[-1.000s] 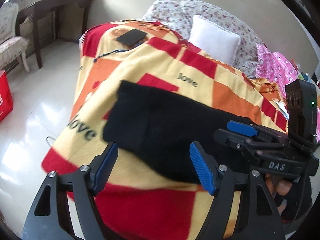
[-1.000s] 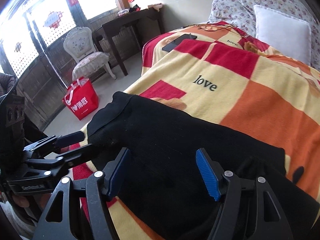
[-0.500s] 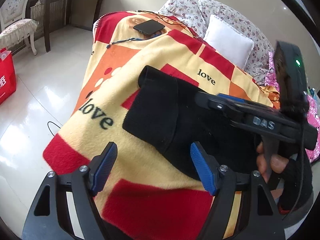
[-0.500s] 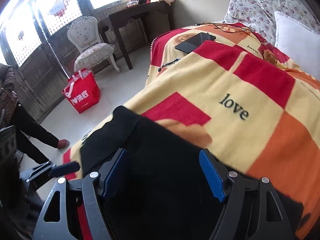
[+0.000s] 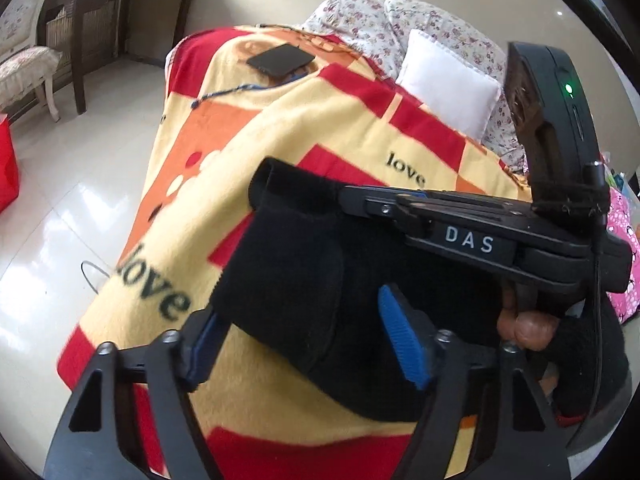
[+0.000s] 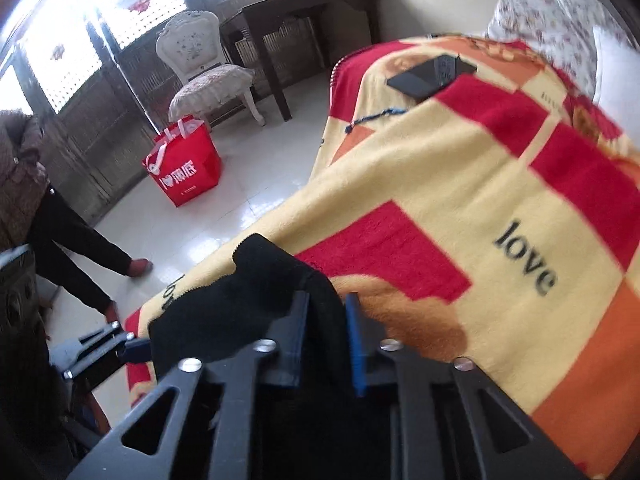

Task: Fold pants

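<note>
The black pants (image 5: 304, 280) lie partly folded on the patterned blanket (image 5: 320, 136) near the bed's foot. My left gripper (image 5: 300, 336) is open, its blue pads on either side of the pants' near edge. My right gripper (image 6: 326, 332) is shut on the far end of the pants (image 6: 240, 296) and lifts that end off the blanket. In the left wrist view the right gripper (image 5: 352, 198) reaches across over the pants from the right.
A black tablet (image 5: 280, 58) with a blue cord lies at the bed's far end, near a white pillow (image 5: 444, 84). A red bag (image 6: 184, 164), a chair (image 6: 204, 76) and a dark desk (image 6: 304, 12) stand on the floor at left. A person's legs (image 6: 76, 248) show there.
My right gripper has moved forward to the pants' far end and closed on it, raising the cloth. My left gripper has moved up to the pants' near edge, still open.
</note>
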`<state>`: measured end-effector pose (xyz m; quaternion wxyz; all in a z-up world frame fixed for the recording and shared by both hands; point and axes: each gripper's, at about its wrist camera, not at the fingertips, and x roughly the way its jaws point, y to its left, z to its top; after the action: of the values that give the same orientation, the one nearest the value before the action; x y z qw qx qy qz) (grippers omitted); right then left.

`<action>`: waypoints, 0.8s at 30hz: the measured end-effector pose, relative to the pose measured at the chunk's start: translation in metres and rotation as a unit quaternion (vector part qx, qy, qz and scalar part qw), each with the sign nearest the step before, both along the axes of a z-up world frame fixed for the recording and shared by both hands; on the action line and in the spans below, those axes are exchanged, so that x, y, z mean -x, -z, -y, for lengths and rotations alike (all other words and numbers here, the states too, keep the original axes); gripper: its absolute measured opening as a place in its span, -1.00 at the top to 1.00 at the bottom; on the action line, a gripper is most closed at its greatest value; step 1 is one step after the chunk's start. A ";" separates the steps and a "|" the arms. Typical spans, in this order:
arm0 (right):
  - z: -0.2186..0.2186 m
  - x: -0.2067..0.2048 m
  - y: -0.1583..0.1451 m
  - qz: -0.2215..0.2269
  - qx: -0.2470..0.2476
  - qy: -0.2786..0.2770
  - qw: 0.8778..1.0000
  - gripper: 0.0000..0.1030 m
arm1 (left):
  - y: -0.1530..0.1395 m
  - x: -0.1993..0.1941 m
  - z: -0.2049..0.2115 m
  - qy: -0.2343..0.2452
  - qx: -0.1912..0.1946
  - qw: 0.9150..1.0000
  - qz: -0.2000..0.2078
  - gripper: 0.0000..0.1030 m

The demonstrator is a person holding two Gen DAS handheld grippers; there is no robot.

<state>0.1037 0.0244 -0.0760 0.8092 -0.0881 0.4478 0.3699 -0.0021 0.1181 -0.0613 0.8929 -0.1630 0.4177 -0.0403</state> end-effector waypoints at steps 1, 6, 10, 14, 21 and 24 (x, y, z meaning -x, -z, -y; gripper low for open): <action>0.005 -0.002 -0.004 0.005 -0.008 0.011 1.000 0.89 | -0.002 0.000 -0.001 -0.001 0.000 1.000 0.005 -0.39; 0.000 -0.010 0.009 -0.005 0.000 0.022 1.000 0.79 | 0.009 0.000 -0.009 -0.011 0.012 1.000 -0.012 -0.42; 0.011 -0.004 -0.002 -0.010 -0.022 0.042 0.999 0.23 | 0.010 0.005 -0.007 -0.019 0.008 1.000 0.001 -0.54; 0.029 0.024 -0.025 0.018 -0.019 0.037 0.999 0.02 | 0.009 0.001 -0.002 -0.020 0.001 1.000 -0.001 -0.55; 0.079 0.068 -0.025 0.018 -0.020 0.063 0.998 0.04 | 0.009 -0.001 0.004 -0.023 -0.010 1.000 -0.004 -0.55; 0.087 0.072 -0.011 0.009 -0.010 0.069 0.997 0.05 | 0.008 -0.002 0.007 -0.024 -0.014 1.000 -0.005 -0.55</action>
<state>0.0316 -0.0622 -0.0645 0.8379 -0.0524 0.4418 0.3163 0.0003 0.1113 -0.0698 0.8936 -0.1613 0.4188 -0.0119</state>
